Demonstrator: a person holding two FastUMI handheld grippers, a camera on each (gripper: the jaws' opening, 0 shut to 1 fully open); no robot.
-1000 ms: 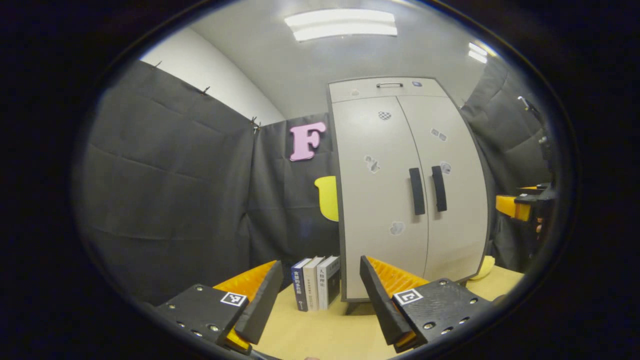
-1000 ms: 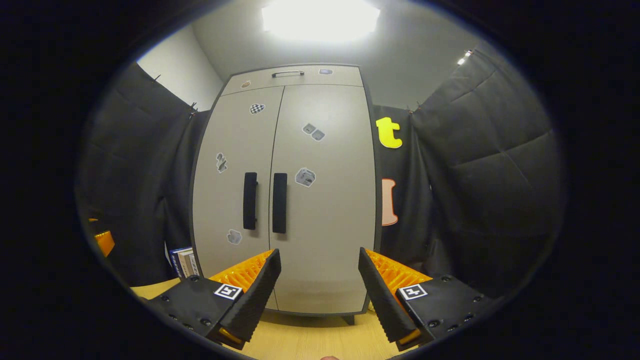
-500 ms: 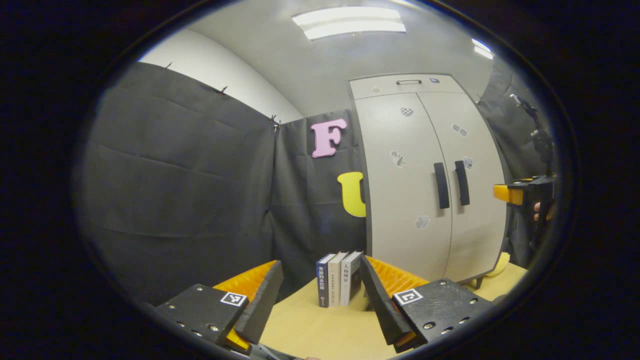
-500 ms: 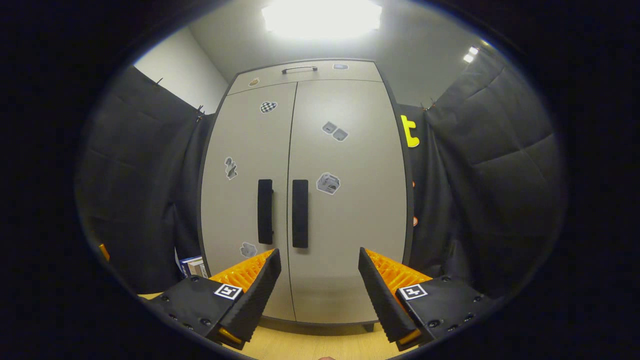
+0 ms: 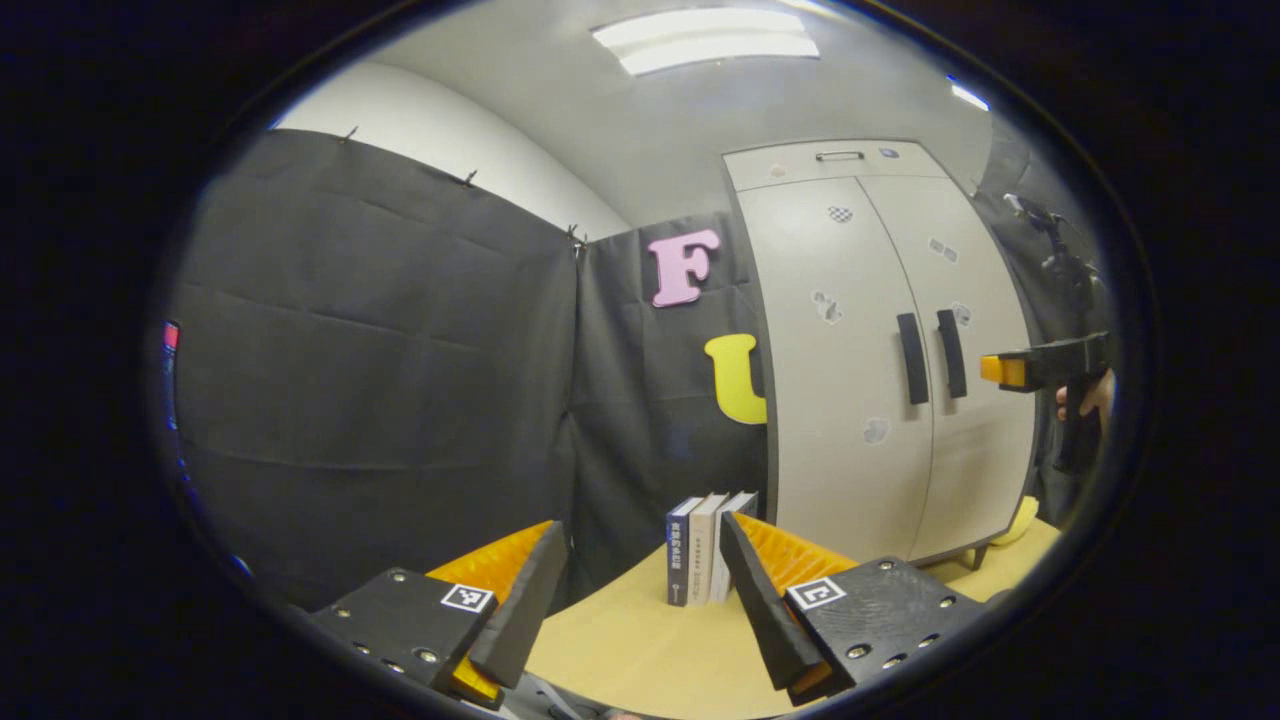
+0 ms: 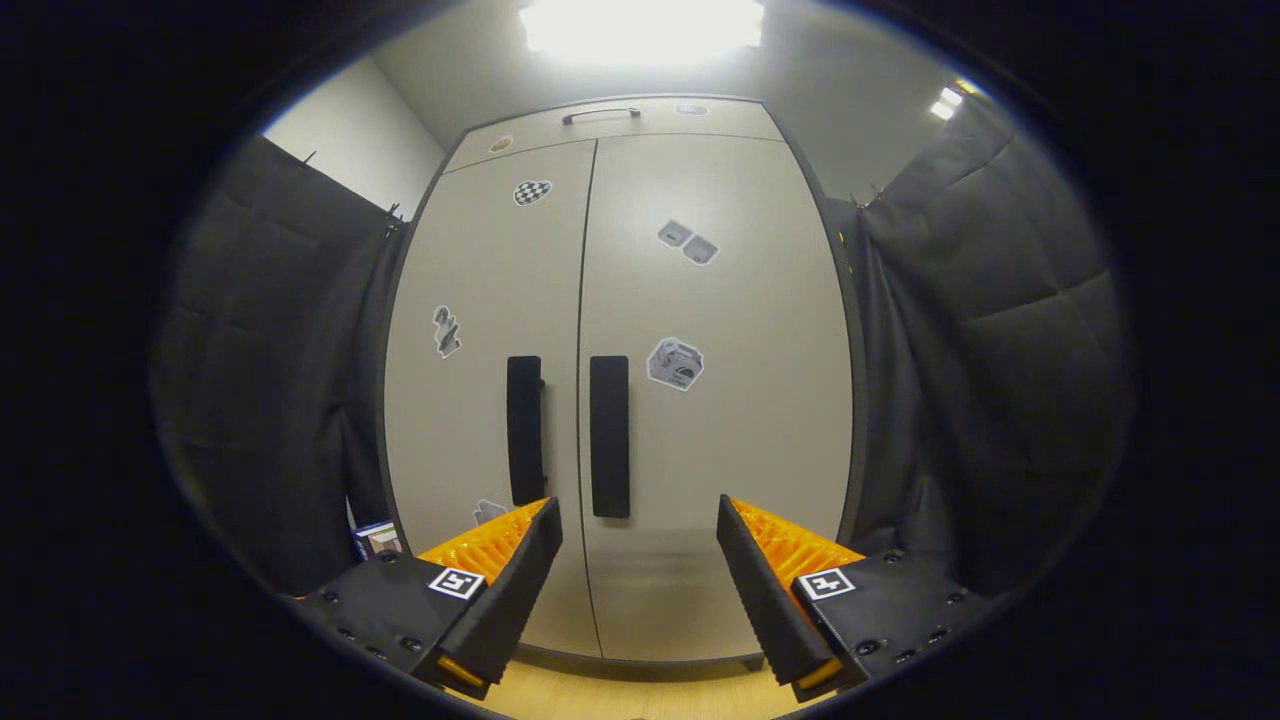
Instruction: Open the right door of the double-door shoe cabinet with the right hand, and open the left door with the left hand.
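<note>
Nearest: left gripper (image 5: 640, 590), jaws spread wide, holding nothing, low over the wooden table (image 5: 640, 650). It is aimed left of the cabinet, towards a short row of books (image 5: 705, 545) standing on the table by the cloth wall.

Right gripper (image 6: 640, 585), jaws likewise apart and empty, faces the shoe cabinet (image 6: 620, 330) squarely from near by. In the left gripper view it shows at the far right edge (image 5: 1000, 370), level with the handles, a hand (image 5: 1085, 395) behind it.

Beyond: both doors shut flush. Right door handle (image 6: 609, 435) and left door handle (image 6: 524, 430) stand side by side at the centre seam, untouched.

Judgement: nothing opened yet; approach stage only. Right hand seems about to reach its handle; left door to follow, left hand well apart from it.
</note>
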